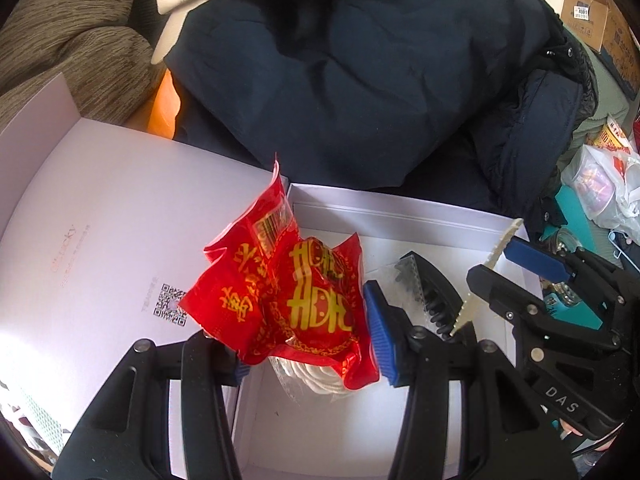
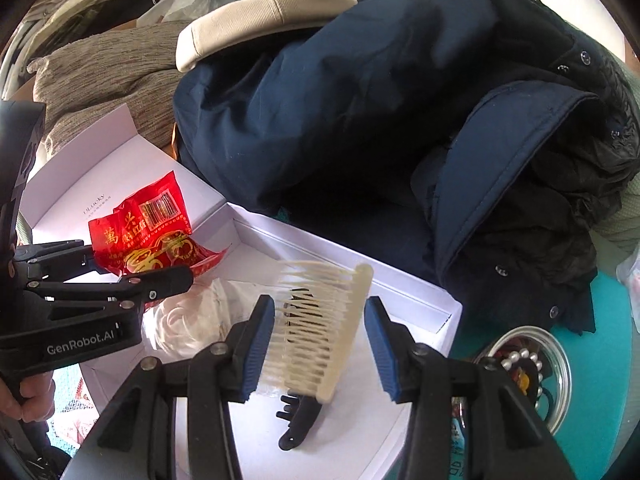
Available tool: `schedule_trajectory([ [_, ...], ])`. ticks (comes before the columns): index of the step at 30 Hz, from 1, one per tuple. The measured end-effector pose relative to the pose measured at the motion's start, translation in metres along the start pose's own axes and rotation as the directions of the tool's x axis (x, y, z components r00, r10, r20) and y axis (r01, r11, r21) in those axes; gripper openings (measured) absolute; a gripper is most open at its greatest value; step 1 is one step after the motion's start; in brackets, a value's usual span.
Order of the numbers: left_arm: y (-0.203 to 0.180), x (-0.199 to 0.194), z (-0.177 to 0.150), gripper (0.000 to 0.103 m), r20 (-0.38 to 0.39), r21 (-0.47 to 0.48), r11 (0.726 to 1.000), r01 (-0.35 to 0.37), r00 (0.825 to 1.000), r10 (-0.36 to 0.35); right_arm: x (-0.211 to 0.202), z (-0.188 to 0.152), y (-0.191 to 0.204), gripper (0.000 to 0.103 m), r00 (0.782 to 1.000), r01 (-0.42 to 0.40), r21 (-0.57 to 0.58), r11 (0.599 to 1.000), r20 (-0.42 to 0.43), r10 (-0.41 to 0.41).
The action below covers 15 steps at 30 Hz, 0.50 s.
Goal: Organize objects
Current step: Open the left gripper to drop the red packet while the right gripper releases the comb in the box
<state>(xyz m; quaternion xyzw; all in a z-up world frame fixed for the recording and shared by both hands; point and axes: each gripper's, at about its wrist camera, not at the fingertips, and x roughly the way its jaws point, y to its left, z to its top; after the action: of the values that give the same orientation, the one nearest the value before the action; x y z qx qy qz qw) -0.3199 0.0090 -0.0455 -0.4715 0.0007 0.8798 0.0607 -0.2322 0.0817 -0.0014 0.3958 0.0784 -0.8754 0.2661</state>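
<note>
My left gripper [image 1: 308,344] is shut on a crumpled red packet [image 1: 288,300] with gold characters, held over the open white box [image 1: 400,208]. In the right wrist view the same gripper [image 2: 132,268] enters from the left with the red packet [image 2: 148,232]. My right gripper [image 2: 320,344] is shut on a cream hair comb [image 2: 320,320], teeth against the left pad, spine toward the right pad. The left wrist view shows this comb [image 1: 480,276] edge-on. Below it, a black hair clip [image 2: 296,420] lies on the box floor. A white item in clear plastic [image 2: 180,320] lies beside it.
The box's lid [image 1: 80,200] lies open to the left. A dark navy jacket [image 2: 360,120] is heaped right behind the box, with beige and brown cushions [image 2: 112,80] beyond. A metal bowl with pearls [image 2: 520,368] sits at the right. Plastic bags [image 1: 600,188] and a cardboard box [image 1: 588,0] stand far right.
</note>
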Motion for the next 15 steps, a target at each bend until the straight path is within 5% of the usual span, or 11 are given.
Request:
schedule_trajectory([
  [15,-0.011,0.033,-0.018,0.047,-0.077,0.024,1.000,0.010,0.997,-0.009,0.016,-0.004,0.008,0.047,0.998,0.005,-0.031,1.000,-0.057,-0.007],
])
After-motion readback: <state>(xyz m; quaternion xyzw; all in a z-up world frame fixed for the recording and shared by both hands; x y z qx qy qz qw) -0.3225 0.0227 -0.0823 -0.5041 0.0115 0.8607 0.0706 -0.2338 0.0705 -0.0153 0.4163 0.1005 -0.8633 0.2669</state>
